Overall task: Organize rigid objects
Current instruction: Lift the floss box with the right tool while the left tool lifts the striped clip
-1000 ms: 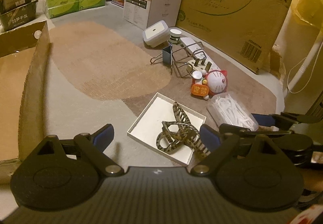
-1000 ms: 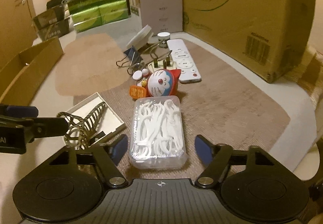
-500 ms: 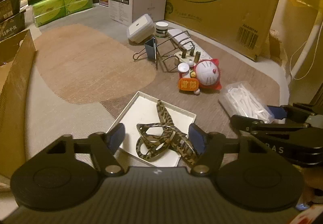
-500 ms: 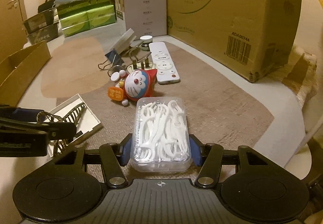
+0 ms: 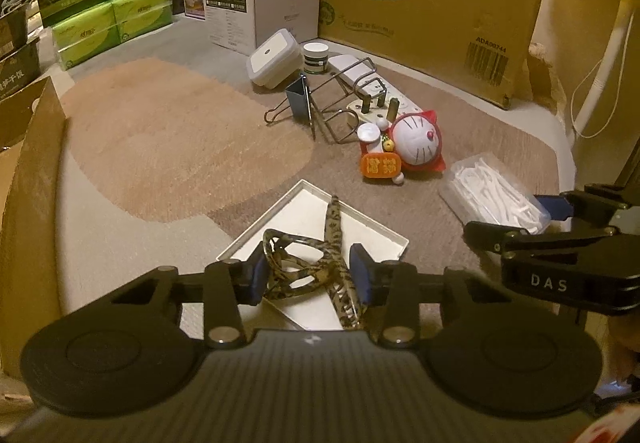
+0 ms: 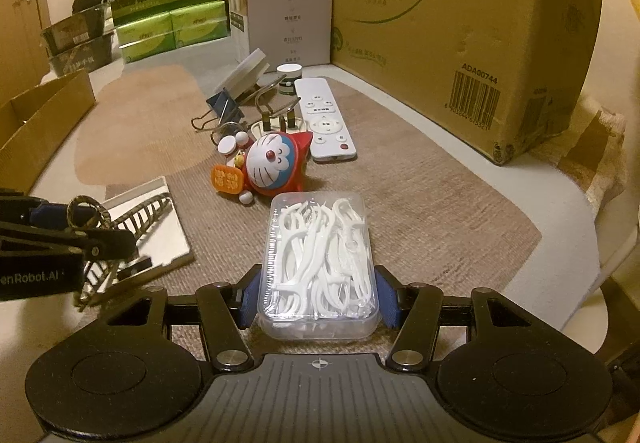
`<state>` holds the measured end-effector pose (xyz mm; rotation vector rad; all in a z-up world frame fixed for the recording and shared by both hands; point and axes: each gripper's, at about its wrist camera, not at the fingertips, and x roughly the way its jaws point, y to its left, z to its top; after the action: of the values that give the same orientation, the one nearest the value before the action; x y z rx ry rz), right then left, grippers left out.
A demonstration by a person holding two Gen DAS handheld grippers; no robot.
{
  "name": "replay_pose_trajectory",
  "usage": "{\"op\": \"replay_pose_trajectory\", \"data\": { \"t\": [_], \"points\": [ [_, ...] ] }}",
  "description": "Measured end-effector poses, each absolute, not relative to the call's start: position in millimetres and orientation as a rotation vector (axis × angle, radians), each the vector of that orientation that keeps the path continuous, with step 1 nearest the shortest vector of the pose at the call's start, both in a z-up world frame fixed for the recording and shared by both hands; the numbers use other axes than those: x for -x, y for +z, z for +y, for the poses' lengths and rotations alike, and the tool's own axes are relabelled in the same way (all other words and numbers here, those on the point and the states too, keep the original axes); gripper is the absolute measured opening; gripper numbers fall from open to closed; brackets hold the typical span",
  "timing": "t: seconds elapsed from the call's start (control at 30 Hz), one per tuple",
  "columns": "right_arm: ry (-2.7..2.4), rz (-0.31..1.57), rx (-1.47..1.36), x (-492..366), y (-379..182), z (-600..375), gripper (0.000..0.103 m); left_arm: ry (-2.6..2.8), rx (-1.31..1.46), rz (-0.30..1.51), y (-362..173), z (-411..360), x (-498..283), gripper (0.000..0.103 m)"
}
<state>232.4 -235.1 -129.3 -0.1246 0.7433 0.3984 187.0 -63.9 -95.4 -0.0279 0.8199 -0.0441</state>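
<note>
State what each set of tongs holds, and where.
Left tongs: the hair claw clip, by its looped handle end. Right tongs: the floss pick box, across its near long sides.

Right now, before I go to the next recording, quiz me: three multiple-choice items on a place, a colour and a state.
1. The hair claw lies: A in the white tray; B on the remote; C in the cardboard box.
2. The binder clip body is: A red; B blue-grey; C yellow.
3. The right hand-held gripper is: A open above the rug; B shut on the floss-pick box; C out of view.

Answers: 1 A, the claw rests over the tray floor. 2 B, the folded metal looks blue-grey. 3 B, both pads press the box sides.
</note>
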Motion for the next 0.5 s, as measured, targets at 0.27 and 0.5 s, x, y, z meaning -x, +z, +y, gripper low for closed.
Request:
{"op": "replay_pose_trajectory", "data": {
  "t": [0.27,0.5],
  "points": [
    [0.374,0.751,0.147,-235.4,-131.1,-228.2,0.057,-0.079,-0.026,0.809,-94.1,-62.6,-188.3,0.035],
    [0.358,0.746,0.134,-229.4,-126.4,-226.0,0.057,-0.103,-0.027,0.801,-88.9,-59.9,-182.8,0.035]
  ]
}}
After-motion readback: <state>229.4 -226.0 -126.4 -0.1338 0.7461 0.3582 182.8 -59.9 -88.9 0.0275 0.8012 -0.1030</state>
